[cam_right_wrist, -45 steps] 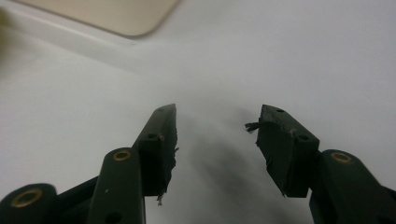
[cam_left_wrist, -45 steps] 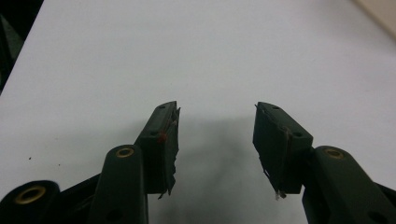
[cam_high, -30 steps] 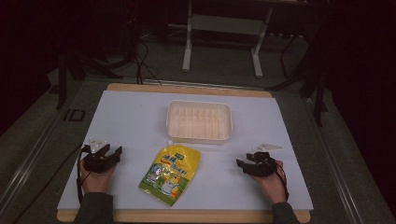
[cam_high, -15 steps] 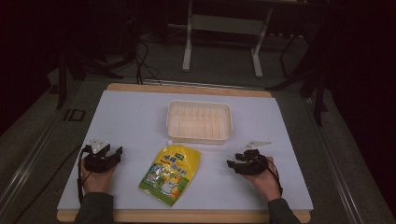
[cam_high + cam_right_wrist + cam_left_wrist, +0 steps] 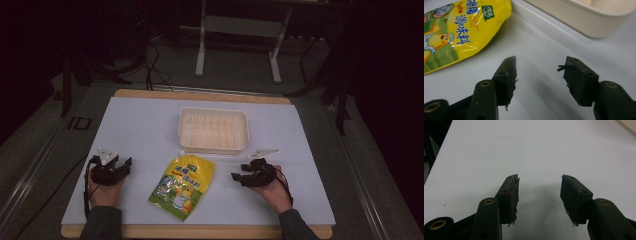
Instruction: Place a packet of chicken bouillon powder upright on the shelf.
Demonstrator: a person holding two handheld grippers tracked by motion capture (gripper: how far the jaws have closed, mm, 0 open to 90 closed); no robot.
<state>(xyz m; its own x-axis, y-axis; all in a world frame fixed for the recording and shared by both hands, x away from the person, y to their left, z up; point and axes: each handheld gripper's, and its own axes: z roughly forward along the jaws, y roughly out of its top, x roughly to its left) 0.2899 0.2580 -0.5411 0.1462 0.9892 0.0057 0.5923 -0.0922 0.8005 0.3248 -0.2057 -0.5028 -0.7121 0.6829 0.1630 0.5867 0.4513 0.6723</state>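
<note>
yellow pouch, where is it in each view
High view: the yellow pouch lies at lower centre on the white mat, between the two grippers, in front of the tray.
Left gripper view: not in it; bare white mat beyond the open jaws.
Right gripper view: the pouch is at upper left, beyond the left jaw.
Shared landmark: the cream tray, just behind the pouch in the high view and at upper right in the right gripper view.
</note>
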